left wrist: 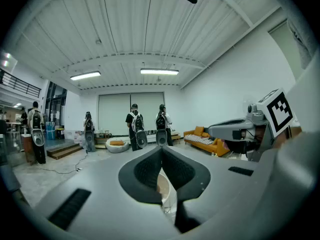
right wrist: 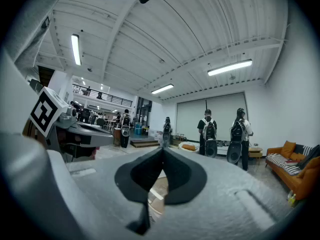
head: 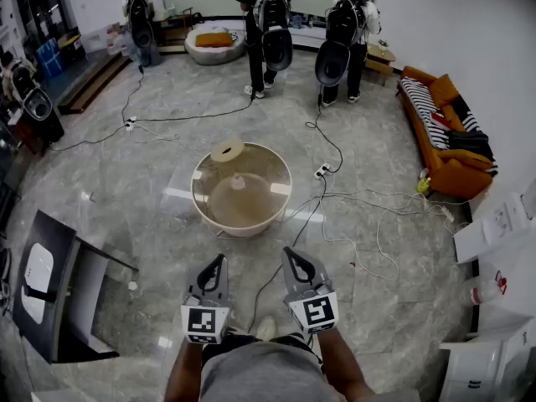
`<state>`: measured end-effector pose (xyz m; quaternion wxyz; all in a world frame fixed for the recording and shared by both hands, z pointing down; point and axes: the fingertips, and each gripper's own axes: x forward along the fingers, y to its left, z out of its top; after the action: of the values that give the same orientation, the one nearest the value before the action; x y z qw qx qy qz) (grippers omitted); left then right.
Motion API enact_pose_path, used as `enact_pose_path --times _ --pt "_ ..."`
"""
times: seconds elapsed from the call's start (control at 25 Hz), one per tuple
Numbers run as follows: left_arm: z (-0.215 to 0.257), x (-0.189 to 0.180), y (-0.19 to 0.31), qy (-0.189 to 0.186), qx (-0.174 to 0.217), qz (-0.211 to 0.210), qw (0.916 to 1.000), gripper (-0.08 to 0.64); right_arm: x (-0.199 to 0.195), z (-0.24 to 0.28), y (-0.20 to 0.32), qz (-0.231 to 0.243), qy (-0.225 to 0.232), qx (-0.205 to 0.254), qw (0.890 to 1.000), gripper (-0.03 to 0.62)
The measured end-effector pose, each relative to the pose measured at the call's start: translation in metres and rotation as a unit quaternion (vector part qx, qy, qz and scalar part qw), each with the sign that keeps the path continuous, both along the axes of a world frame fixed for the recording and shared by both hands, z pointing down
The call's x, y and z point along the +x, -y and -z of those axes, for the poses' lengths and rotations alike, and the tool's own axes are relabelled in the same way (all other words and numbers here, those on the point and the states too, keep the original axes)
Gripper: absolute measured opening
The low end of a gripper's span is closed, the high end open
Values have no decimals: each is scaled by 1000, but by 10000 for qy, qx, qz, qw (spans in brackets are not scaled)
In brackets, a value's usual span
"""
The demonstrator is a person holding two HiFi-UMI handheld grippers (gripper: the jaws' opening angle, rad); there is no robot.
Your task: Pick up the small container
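Observation:
A small pale container (head: 239,182) stands near the middle of a round glass-topped table (head: 201,201) ahead of me on the marble floor. A flat beige disc (head: 227,150) lies on the table's far rim. My left gripper (head: 221,260) and right gripper (head: 287,252) are held side by side close to my body, short of the table and pointing at it. Both are shut with nothing between the jaws. In the left gripper view the left gripper (left wrist: 161,150) has its tips together, and a sliver of the table (left wrist: 166,190) shows below them. The right gripper (right wrist: 162,150) looks the same in its own view.
Cables (head: 335,195) trail across the floor right of the table to a power strip (head: 321,172). A dark desk (head: 50,283) stands at the left, white furniture (head: 494,342) at the right, and an orange sofa (head: 448,136) along the right wall. Three people (head: 266,23) with backpacks stand at the back.

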<state>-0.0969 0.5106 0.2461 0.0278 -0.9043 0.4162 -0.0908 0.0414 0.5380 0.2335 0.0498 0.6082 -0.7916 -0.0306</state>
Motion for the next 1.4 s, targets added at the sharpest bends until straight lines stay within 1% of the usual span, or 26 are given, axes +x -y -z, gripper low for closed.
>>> enact_pose_path --times 0.16,0.44,0.6,0.72,0.8,0.96,1.4 --pt "3 2 3 1 -11 21 10000 18 3 8 3 5 14 77 10000 -2" --pt "-2 8 8 -36 -46 5 10000 18 9 1 7 -22 38 -16 10000 -2" --pt "-6 12 21 -59 -103 43 9999 18 12 -1 17 21 88 -64 9999 -2" --pt "-10 16 40 -95 -160 74 9998 18 19 -7 34 5 113 -139 9998 -2" --pt "-11 20 55 -162 -234 99 9995 18 23 -12 49 -20 108 -187 9998 -1" --pt "-14 28 96 -64 -136 28 9999 18 33 -13 91 -27 75 -192 9998 -1" --pt "-16 38 238 -12 -352 20 9994 18 34 -14 236 65 137 -393 9991 -2"
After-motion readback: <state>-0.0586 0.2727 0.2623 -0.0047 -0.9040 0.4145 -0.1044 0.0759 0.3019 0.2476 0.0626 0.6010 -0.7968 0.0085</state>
